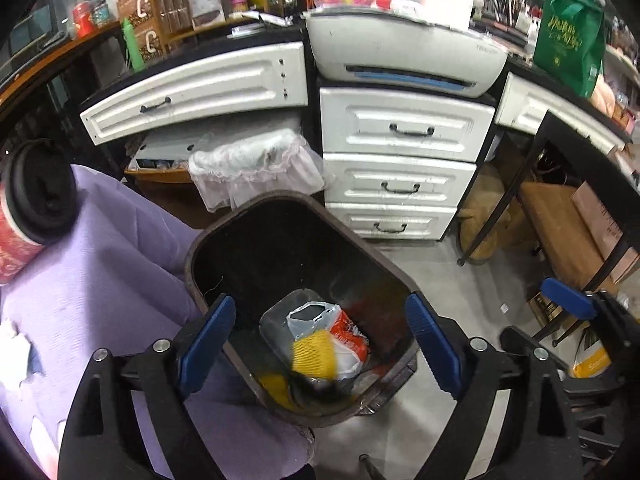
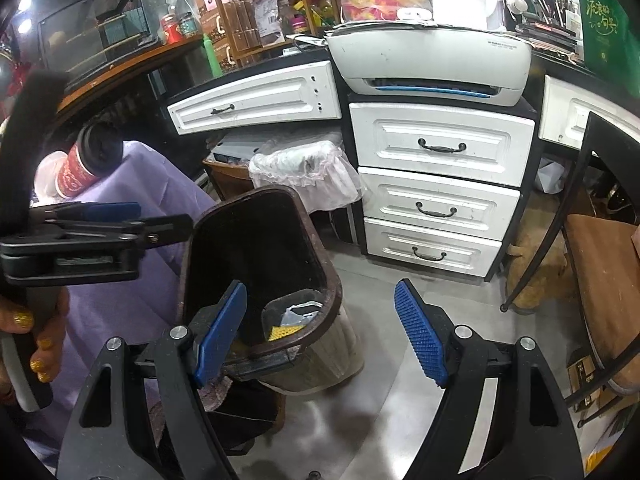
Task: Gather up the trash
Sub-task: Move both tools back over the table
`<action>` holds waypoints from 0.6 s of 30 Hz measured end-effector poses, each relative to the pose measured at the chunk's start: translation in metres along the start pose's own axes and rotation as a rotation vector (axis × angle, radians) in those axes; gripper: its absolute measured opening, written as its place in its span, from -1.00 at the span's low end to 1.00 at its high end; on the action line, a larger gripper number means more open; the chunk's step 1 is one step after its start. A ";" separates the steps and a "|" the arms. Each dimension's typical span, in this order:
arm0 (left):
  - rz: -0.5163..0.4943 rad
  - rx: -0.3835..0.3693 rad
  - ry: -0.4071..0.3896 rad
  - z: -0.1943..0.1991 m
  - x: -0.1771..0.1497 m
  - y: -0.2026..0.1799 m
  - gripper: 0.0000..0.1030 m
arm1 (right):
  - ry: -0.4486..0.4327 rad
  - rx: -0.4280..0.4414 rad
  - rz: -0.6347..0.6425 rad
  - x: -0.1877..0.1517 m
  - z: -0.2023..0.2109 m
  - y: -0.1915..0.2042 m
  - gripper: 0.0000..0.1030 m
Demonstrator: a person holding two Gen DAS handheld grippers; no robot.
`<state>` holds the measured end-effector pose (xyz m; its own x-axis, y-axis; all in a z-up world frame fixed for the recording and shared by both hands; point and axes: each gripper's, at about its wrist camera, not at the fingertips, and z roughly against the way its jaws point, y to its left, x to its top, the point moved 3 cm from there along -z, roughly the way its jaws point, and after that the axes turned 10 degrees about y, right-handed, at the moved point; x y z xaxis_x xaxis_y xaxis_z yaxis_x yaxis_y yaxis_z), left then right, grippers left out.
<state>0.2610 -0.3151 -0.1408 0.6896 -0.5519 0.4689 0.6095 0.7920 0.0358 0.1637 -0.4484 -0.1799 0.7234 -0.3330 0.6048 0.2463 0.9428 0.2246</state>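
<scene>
While both grippers, left [image 1: 320, 340] and right [image 2: 322, 332], hang released and empty, yellow netting [image 1: 314, 354] sits binned [image 1: 256, 208]; a red cup [image 1: 24, 216] remains on the purple cloth [image 1: 100, 280].

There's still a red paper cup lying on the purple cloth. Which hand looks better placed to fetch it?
Probably the left. The left gripper is open and empty over the bin, beside the purple cloth where the red cup lies. The right gripper sits farther away, beyond the bin.

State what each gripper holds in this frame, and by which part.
Nothing is held. The left gripper hangs open above the bin; the right gripper is open and empty too.
</scene>
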 end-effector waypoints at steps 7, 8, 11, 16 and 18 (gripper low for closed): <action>0.011 -0.036 -0.112 0.057 -0.014 0.010 0.89 | -0.006 0.065 0.018 0.004 0.012 0.017 0.69; 0.011 -0.039 -0.126 0.065 -0.017 0.013 0.89 | -0.004 0.079 0.028 0.005 0.013 0.022 0.69; 0.018 -0.036 -0.159 0.082 -0.026 0.022 0.89 | -0.005 0.105 0.058 0.007 0.017 0.036 0.69; 0.030 -0.009 -0.199 0.107 -0.044 0.047 0.89 | -0.011 0.168 0.126 0.011 0.027 0.068 0.69; 0.037 0.006 -0.206 0.115 -0.053 0.058 0.89 | -0.006 0.196 0.155 0.012 0.029 0.082 0.70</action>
<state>0.2152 -0.2097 -0.0616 0.6161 -0.4580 0.6408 0.5827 0.8124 0.0203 0.1741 -0.3756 -0.1325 0.7388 -0.1854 0.6479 0.0023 0.9621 0.2727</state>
